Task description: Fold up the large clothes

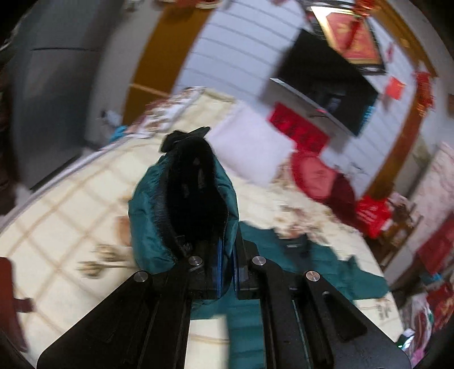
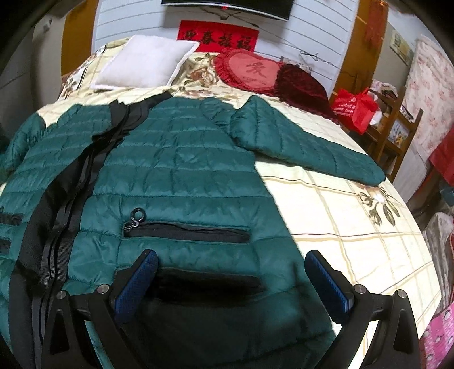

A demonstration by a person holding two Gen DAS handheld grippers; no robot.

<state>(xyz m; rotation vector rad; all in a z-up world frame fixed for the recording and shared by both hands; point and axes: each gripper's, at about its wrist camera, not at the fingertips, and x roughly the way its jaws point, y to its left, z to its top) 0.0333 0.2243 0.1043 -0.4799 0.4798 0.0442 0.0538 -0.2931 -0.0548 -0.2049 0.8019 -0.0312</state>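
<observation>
A bedroom: a bed under a cream quilt with tan checks and flower prints stands against a white slatted wall.

The left gripper is clamped tight on a bunched fold of a teal quilted puffer jacket; the fabric rises in front of the blue pads, showing its black fleecy lining, and the rest of the garment trails down onto the quilt behind. This view is blurred.

The right gripper has its jaws spread wide just above the jacket's hem, its blue pads either side of a dark cloth patch, gripping nothing. Just beyond lies a zipped pocket with a ring pull. The jacket lies front up across the bed, the black front zip band to the left, one sleeve stretched out to the right.

Farther back sit a white pillow, a red heart-shaped cushion and a dark red cushion. A red banner hangs on the wall under a television.
</observation>
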